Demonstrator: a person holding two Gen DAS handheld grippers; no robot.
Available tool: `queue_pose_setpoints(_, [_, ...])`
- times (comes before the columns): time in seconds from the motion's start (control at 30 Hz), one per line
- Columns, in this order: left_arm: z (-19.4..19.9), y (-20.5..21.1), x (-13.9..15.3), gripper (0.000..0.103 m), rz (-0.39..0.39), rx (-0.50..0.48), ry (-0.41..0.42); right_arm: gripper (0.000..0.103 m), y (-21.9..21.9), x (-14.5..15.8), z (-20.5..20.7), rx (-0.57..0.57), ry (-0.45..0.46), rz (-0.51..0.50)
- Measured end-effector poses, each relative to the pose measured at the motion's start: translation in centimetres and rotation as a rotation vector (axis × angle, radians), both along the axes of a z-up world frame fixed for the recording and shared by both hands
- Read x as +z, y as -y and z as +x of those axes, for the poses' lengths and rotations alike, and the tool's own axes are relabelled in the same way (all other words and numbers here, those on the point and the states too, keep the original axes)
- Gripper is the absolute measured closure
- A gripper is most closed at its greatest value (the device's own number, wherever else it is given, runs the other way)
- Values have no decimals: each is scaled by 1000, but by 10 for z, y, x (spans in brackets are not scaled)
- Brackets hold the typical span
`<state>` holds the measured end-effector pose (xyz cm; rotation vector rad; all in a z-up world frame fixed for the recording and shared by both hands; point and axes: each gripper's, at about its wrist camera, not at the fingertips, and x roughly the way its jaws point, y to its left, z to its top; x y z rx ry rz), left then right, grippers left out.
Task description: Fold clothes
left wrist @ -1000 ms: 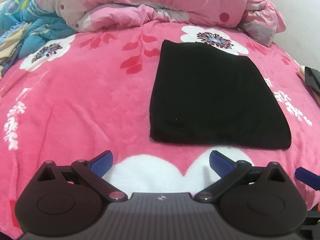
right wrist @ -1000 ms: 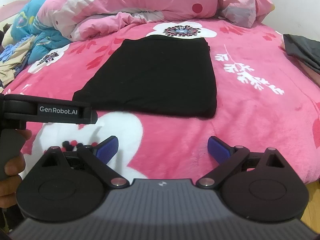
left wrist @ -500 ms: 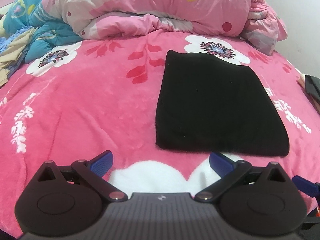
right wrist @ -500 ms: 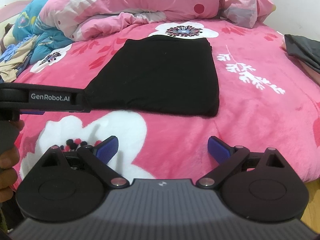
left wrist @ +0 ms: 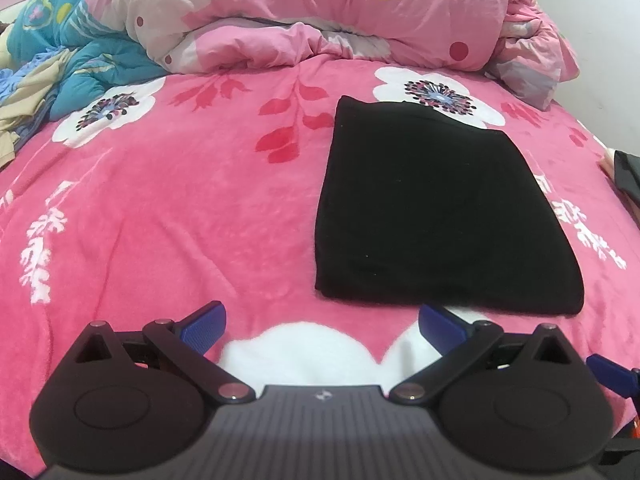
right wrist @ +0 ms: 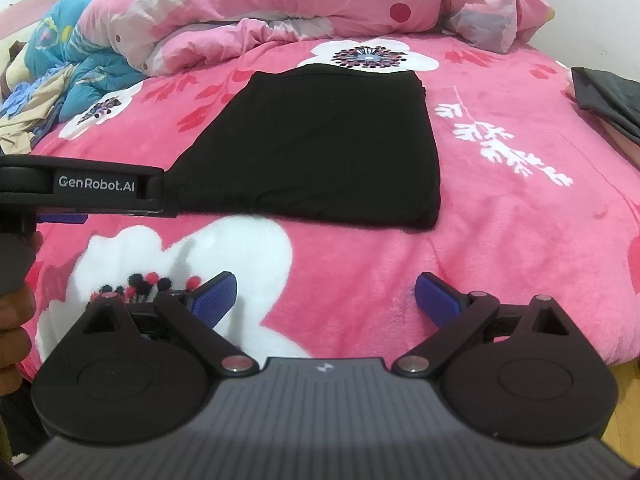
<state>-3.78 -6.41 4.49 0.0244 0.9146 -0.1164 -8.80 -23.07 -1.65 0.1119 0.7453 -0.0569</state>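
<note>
We hold our left tool (left wrist: 322,326) and right tool (right wrist: 325,299) wide and empty above the pink bed (left wrist: 160,200), just short of the folded black garment (left wrist: 436,216) lying flat.

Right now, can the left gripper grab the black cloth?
Probably yes. The left gripper is open and holds nothing, and the black cloth lies flat on the pink blanket just ahead, a little to the right. Nothing lies between them.
</note>
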Motion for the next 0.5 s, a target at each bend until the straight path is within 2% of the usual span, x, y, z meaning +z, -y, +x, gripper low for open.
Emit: queue_pose_setpoints(0.5, [1,-3,1,0,0,3,-2,7,1,-1,2,6,-12,-10])
